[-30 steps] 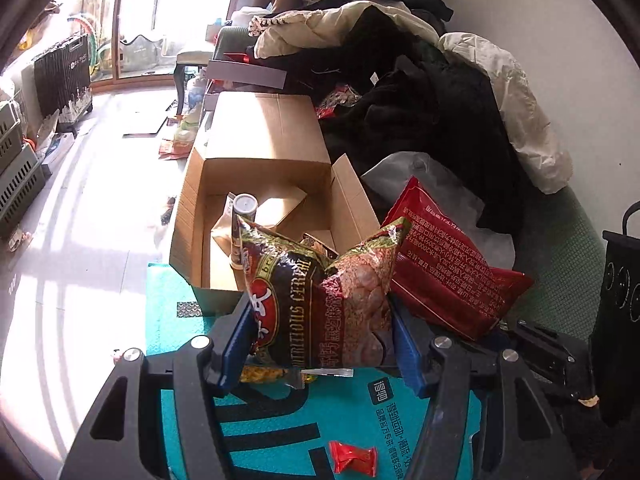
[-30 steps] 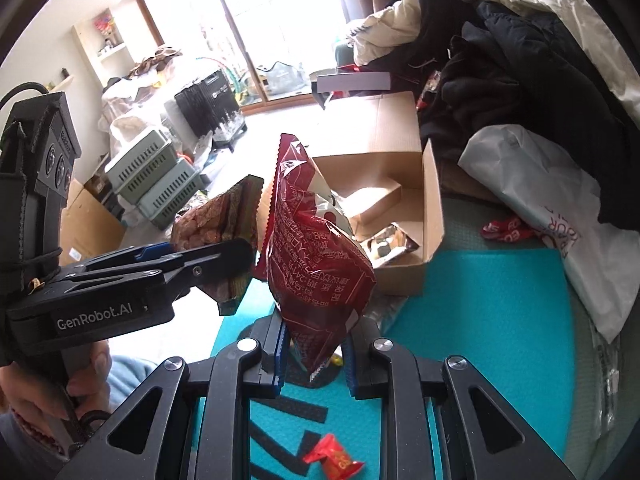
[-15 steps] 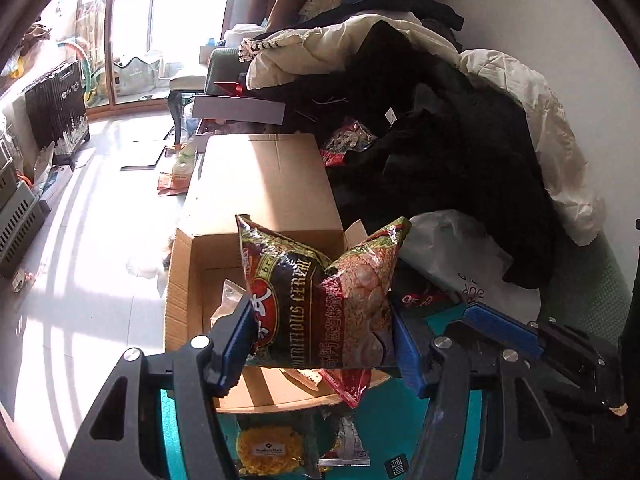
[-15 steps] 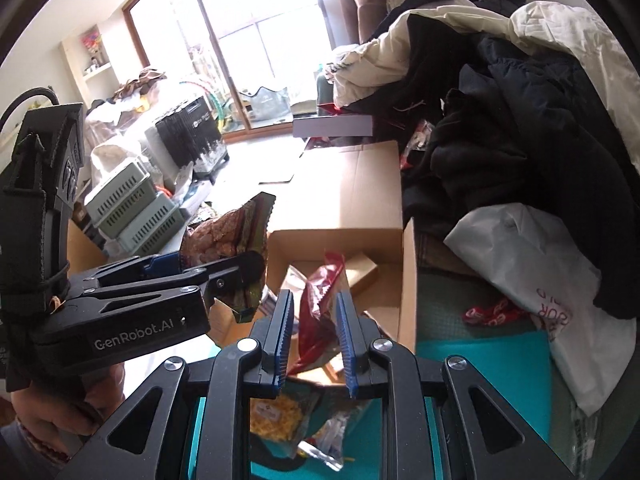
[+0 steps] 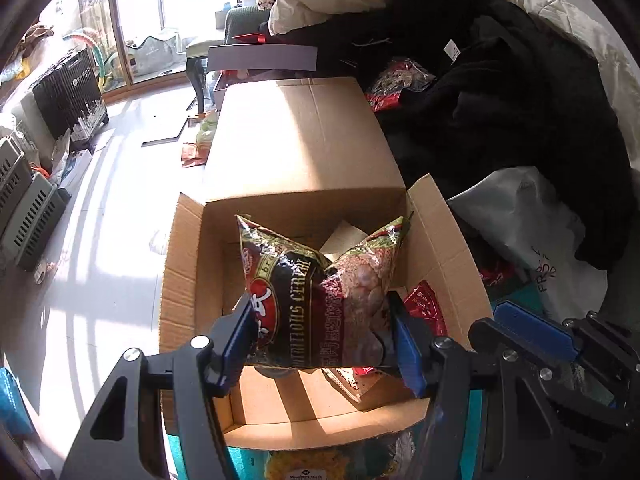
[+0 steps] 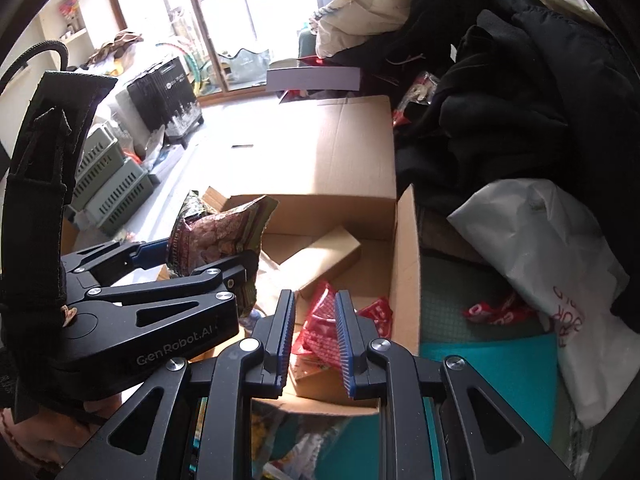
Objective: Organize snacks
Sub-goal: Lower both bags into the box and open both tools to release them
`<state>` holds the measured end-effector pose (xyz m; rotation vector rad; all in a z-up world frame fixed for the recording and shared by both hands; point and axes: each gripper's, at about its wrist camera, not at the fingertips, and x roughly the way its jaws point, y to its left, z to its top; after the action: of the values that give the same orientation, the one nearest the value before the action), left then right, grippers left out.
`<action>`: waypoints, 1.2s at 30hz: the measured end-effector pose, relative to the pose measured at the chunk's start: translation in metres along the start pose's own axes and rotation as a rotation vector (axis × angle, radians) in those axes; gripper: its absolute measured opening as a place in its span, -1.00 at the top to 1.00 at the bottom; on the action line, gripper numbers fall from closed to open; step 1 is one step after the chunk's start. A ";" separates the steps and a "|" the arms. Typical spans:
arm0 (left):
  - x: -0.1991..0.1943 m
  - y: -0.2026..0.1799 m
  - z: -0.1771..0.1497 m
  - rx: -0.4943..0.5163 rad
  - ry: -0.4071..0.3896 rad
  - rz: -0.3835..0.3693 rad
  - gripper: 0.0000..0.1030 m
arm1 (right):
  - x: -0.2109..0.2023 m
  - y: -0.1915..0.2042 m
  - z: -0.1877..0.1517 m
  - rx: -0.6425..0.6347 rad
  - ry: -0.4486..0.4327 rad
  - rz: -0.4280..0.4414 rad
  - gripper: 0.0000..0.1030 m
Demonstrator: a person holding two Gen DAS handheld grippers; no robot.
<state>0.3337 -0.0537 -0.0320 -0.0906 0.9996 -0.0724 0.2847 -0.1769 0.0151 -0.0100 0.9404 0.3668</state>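
Hovering over the open cardboard box [image 5: 188, 280], the left gripper [image 5: 324, 336] clamps the cereal bag [image 5: 316, 292]. Beside it, the right gripper [image 6: 314, 334], fingers slightly apart, straddles the red packet [image 6: 320, 320] lying inside. Crowded together, they could collide, or the bag snag a flap.

We take the pile of dark and cream clothing [image 5: 500, 92] as the landmark. Below it, touching its lower edge, lies a white plastic bag [image 5: 532, 240] with red lettering. To its left, across the sunlit floor [image 5: 100, 240], stands a black slatted crate [image 5: 68, 96]; grey-green perforated baskets [image 6: 112, 184] sit nearer. Large windows [image 6: 240, 20] lie beyond it.
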 end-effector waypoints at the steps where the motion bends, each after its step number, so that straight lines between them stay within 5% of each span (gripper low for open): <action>1: 0.000 0.000 -0.001 0.004 -0.003 -0.001 -0.19 | 0.001 0.000 -0.001 0.001 0.001 -0.002 0.60; 6: -0.004 -0.006 0.001 0.040 -0.006 -0.002 -0.19 | -0.001 -0.004 -0.004 0.017 0.008 -0.011 0.55; 9: -0.010 -0.006 0.002 0.045 -0.017 0.008 -0.20 | -0.007 -0.009 -0.004 0.031 -0.004 -0.002 0.32; 15: -0.030 -0.007 0.006 0.046 -0.052 0.025 -0.21 | -0.021 -0.013 -0.001 0.039 -0.026 -0.018 0.15; 36: -0.148 -0.013 -0.002 0.047 -0.223 0.031 -0.21 | -0.126 0.015 0.006 -0.016 -0.181 -0.033 0.14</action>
<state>0.2518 -0.0519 0.0915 -0.0391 0.7754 -0.0563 0.2180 -0.2002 0.1209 -0.0069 0.7572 0.3385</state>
